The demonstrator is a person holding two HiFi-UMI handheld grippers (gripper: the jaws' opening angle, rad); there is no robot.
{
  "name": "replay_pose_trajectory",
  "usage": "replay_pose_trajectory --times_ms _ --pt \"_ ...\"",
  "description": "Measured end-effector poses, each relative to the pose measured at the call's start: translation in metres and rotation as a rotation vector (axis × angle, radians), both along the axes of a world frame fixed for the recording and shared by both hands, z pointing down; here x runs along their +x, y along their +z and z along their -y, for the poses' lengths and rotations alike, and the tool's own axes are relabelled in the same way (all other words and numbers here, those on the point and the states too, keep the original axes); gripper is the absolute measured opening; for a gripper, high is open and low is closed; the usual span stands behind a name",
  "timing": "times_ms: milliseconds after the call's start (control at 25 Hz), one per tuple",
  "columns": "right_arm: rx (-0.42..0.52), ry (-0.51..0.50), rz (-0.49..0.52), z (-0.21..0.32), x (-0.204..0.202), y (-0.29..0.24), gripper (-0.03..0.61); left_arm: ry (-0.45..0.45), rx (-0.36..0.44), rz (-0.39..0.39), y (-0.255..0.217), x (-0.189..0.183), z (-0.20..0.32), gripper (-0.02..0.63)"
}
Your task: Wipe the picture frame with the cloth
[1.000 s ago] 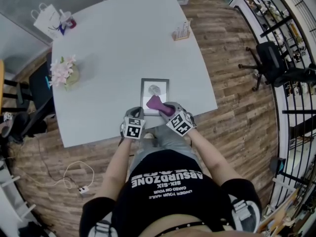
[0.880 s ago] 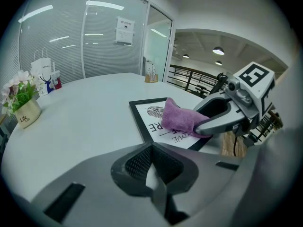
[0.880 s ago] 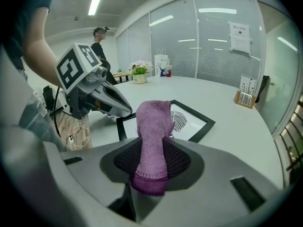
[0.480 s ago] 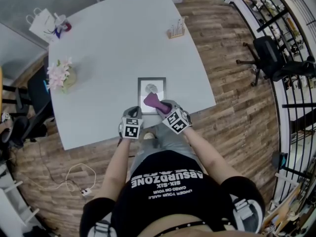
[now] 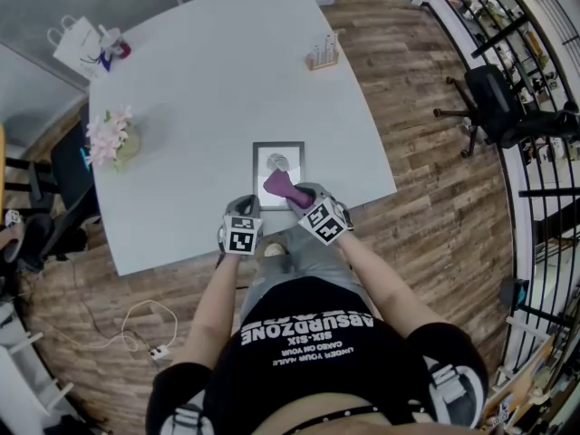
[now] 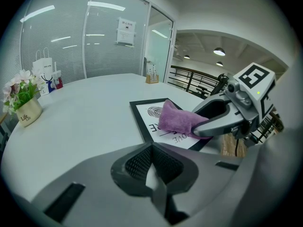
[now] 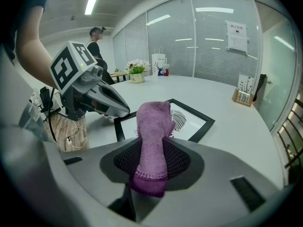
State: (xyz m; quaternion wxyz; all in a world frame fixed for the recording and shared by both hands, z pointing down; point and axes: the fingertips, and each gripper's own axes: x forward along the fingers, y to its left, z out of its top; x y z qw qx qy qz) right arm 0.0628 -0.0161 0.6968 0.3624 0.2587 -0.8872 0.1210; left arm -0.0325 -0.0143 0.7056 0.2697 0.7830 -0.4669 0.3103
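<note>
A black picture frame (image 5: pixel 278 163) with a white print lies flat near the front edge of the white table (image 5: pixel 217 80). My right gripper (image 5: pixel 299 198) is shut on a purple cloth (image 5: pixel 278 185), whose free end rests over the frame's near part. From the right gripper view the cloth (image 7: pixel 153 141) stands up between the jaws, with the frame (image 7: pixel 189 122) behind it. My left gripper (image 5: pixel 246 214) is shut and empty, just left of the frame at the table's edge. In the left gripper view the cloth (image 6: pixel 177 119) lies on the frame (image 6: pixel 151 115).
A pot of pink flowers (image 5: pixel 113 139) stands at the table's left. A small wooden holder (image 5: pixel 323 54) sits at the far right edge. A white paper bag (image 5: pixel 77 43) is beyond the far left corner. An office chair (image 5: pixel 494 98) stands on the wooden floor at right.
Between one second and half a second ago the picture shifted a little as the head moved. Since then the grippers and cloth have stayed where they were.
</note>
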Motion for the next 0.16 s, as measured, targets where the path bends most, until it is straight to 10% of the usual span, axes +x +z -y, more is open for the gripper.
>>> replay_pose_trajectory --times_ms 160 --pt "0.001 -0.006 0.005 0.0012 -0.0001 0.0018 0.143 -0.004 0.003 0.002 0.0017 -0.0005 0.0009 0.015"
